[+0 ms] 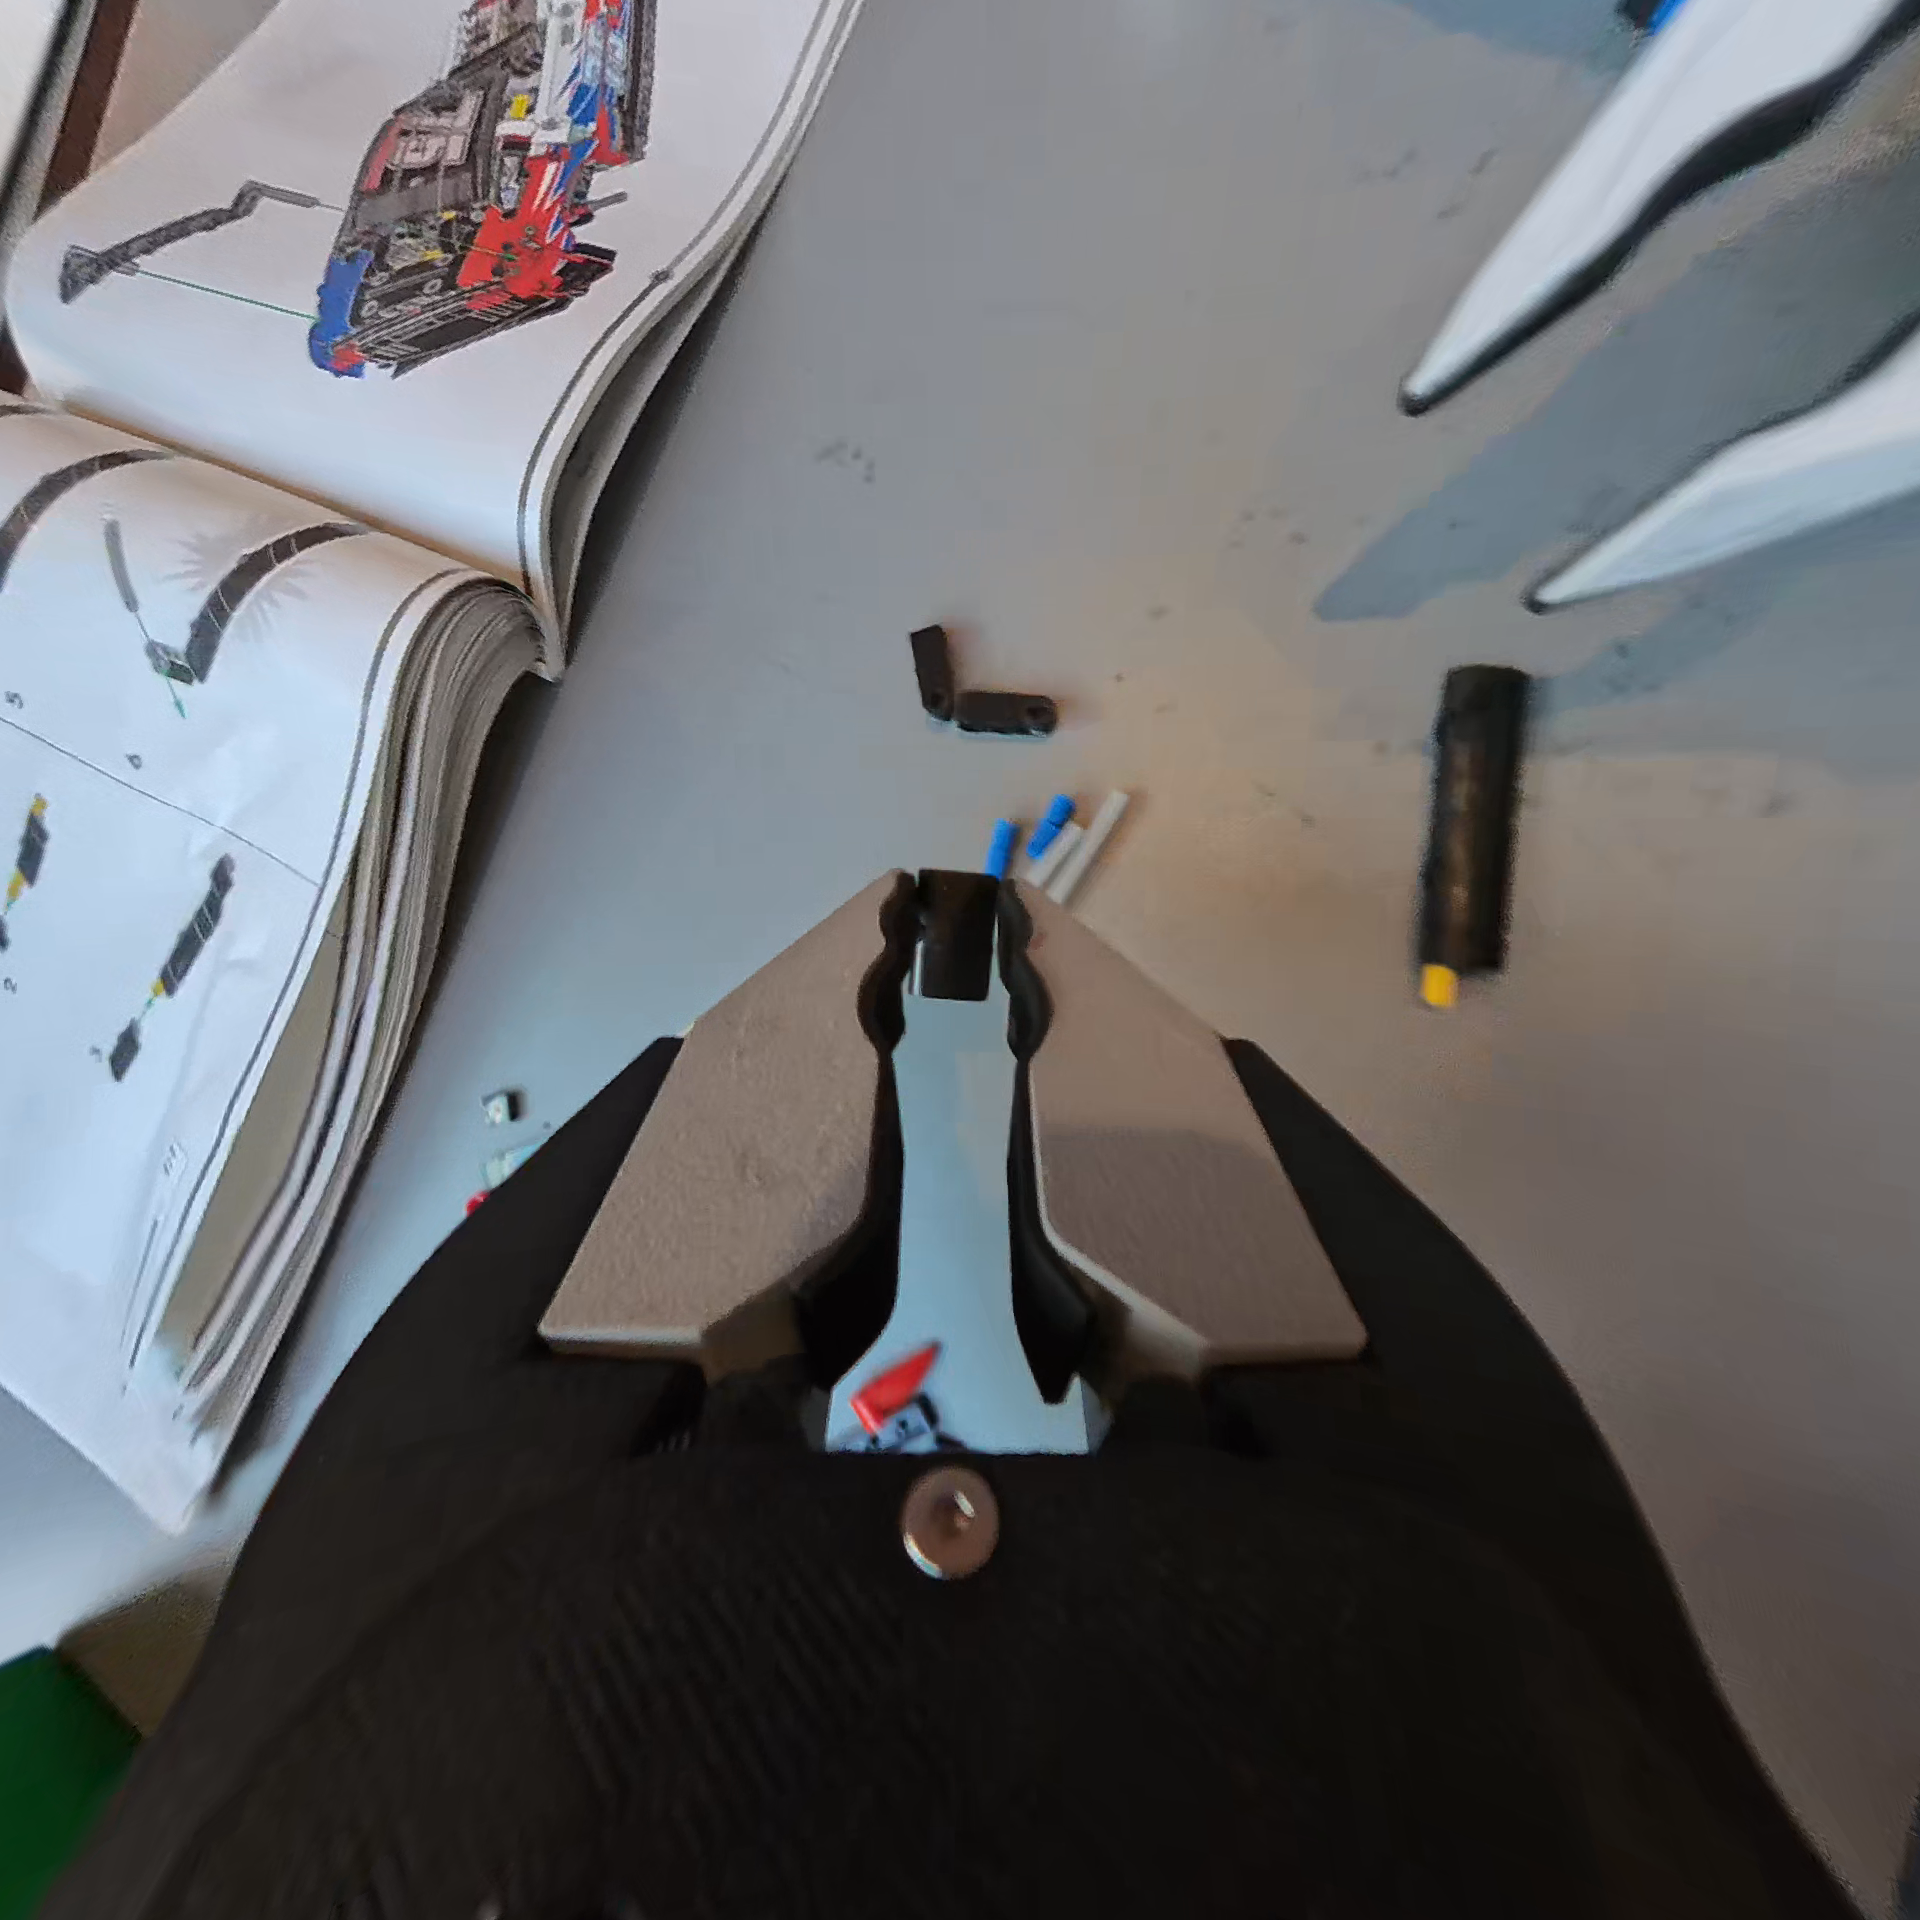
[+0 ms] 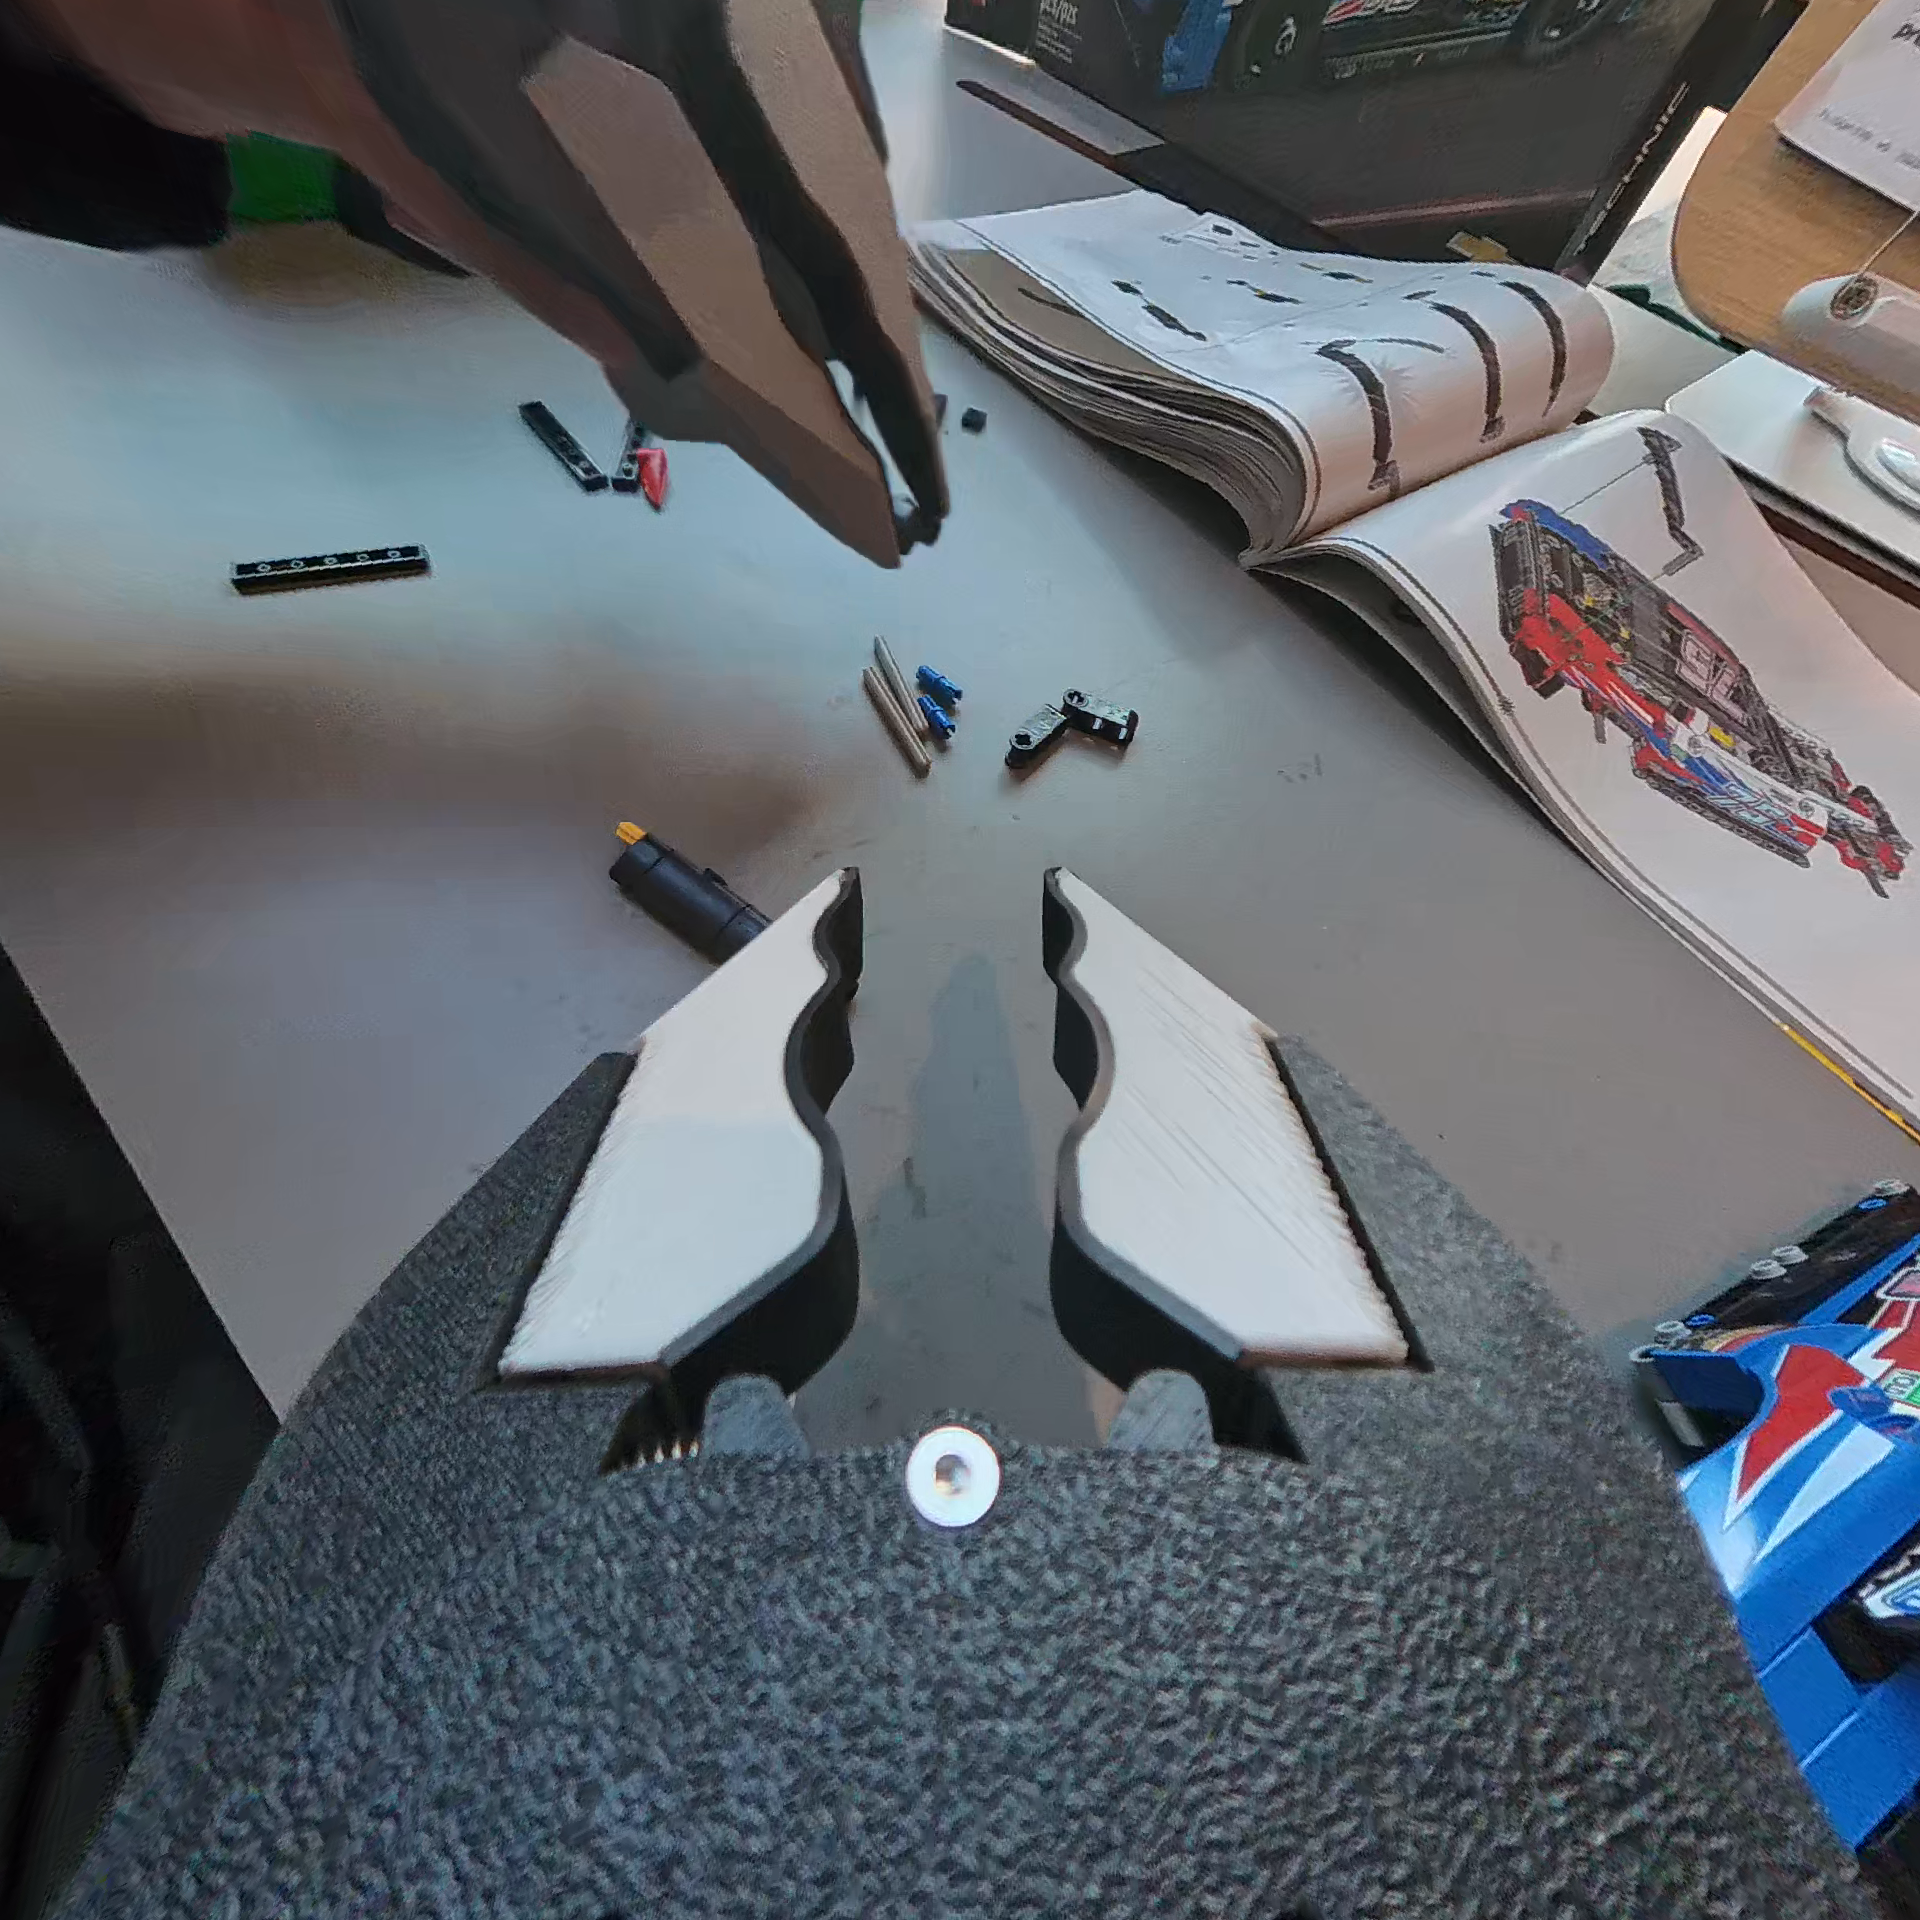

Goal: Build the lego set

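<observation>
My left gripper (image 1: 956, 894) is shut on a small black Lego piece (image 1: 954, 935) and holds it above the grey table; it also shows in the right wrist view (image 2: 914, 530), raised at the top left. Just beyond it lie two blue pins (image 1: 1029, 831) (image 2: 938, 698), two grey axles (image 1: 1086, 847) (image 2: 899, 707) and two black connector pieces (image 1: 982, 691) (image 2: 1075, 722). A black cylinder with a yellow tip (image 1: 1465, 831) (image 2: 681, 894) lies to the side. My right gripper (image 2: 951, 883) is open and empty, low over the table, its fingertips short of these parts.
An open instruction booklet (image 1: 312, 416) (image 2: 1455, 468) lies along one side of the table. Black beams (image 2: 330, 566) and a red piece (image 2: 652, 473) lie at the far left. A blue, red and white built model (image 2: 1829, 1455) sits at the right edge. A dark box (image 2: 1403, 94) stands behind. Spacing between my two grippers at the tips: around 11 cm.
</observation>
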`<state>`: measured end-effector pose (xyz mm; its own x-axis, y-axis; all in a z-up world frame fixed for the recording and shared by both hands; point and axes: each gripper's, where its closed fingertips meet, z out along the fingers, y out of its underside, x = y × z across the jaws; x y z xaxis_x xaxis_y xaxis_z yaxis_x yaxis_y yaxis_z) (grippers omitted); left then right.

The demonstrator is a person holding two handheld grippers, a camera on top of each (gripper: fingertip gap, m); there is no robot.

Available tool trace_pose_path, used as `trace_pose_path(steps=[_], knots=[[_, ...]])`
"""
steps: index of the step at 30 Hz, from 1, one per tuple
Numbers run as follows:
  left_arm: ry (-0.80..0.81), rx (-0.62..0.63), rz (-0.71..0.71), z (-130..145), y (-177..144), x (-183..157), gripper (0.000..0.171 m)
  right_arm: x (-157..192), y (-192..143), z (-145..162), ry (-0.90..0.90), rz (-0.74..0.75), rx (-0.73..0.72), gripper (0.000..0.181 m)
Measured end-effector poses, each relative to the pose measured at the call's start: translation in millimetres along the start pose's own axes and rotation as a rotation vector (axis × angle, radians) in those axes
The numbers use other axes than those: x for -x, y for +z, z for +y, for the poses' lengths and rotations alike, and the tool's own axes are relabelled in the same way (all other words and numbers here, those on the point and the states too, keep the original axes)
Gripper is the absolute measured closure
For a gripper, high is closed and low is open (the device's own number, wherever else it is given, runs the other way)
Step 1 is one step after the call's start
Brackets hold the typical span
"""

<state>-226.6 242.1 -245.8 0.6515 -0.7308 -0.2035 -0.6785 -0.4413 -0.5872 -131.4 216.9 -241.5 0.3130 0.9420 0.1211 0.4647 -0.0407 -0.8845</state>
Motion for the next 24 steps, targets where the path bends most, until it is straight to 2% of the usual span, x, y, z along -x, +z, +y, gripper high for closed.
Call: trace_pose_path(steps=[5, 10, 12, 18, 21, 24], knots=[[0.023, -0.018, 0.064, 27.2, -24.7, -52.8, 0.159, 8.9, -0.1, -0.6, -0.046, -0.036, -0.005, 0.148], [0.062, 0.006, 0.105, 53.8, -20.4, -93.4, 0.159, 34.6, -5.6, -2.3, -0.089, -0.228, -0.028, 0.147], [0.062, -0.035, 0.117, 51.2, -18.8, -99.4, 0.160, 40.9, -5.3, 2.7, -0.117, -0.272, 0.002, 0.147], [0.088, -0.075, 0.140, 45.4, -14.7, -101.6, 0.156, 43.1, 1.5, 13.2, -0.206, -0.282, 0.078, 0.146], [0.092, -0.079, 0.190, 46.0, -20.5, -104.8, 0.147, 46.3, 3.3, 17.3, -0.213, -0.319, 0.111, 0.146], [0.070, -0.114, 0.215, 43.2, -31.0, -102.4, 0.147, 45.3, 6.3, 20.7, -0.212, -0.328, 0.130, 0.147]])
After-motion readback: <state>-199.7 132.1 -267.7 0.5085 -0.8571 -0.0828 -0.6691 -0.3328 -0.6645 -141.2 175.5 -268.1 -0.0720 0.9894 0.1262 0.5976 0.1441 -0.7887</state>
